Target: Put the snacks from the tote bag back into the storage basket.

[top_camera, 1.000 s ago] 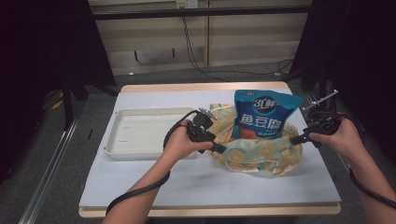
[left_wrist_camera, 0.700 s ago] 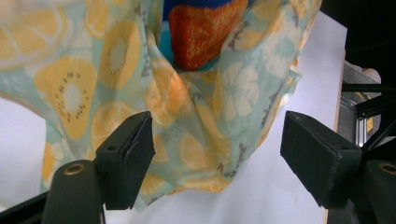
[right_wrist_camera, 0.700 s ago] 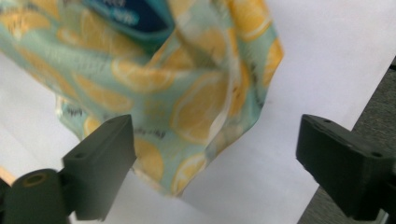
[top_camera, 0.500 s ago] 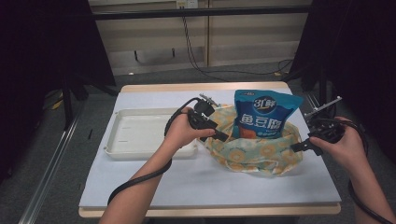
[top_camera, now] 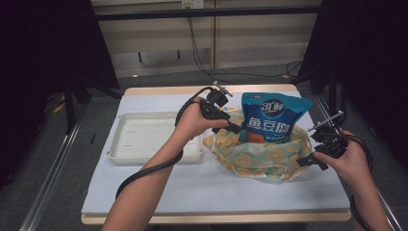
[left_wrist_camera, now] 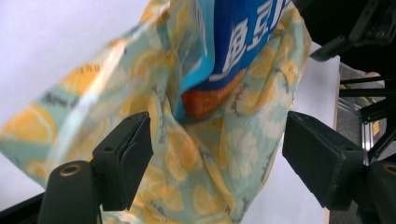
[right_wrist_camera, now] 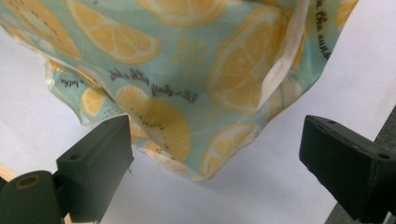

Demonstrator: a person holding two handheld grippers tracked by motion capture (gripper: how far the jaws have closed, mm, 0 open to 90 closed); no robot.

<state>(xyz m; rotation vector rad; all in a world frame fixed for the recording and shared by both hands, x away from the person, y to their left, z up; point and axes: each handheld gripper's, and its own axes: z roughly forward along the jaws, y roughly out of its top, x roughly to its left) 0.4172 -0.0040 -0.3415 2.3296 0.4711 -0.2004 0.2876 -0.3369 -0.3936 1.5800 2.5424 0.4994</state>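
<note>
While the blue snack pouch (top_camera: 273, 118) stands in the lemon-print cloth bag (top_camera: 260, 156) right of centre, the left gripper (top_camera: 234, 128) and right gripper (top_camera: 304, 161) flank it, jaws wide, holding nothing; the right's have just been opening. Centre-left lies a white tray (top_camera: 144, 156).

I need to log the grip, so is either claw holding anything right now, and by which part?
Nothing is held. The left claw stands open around the bag cloth, pads off it. The right claw, just opened, is off the bag's edge.
</note>
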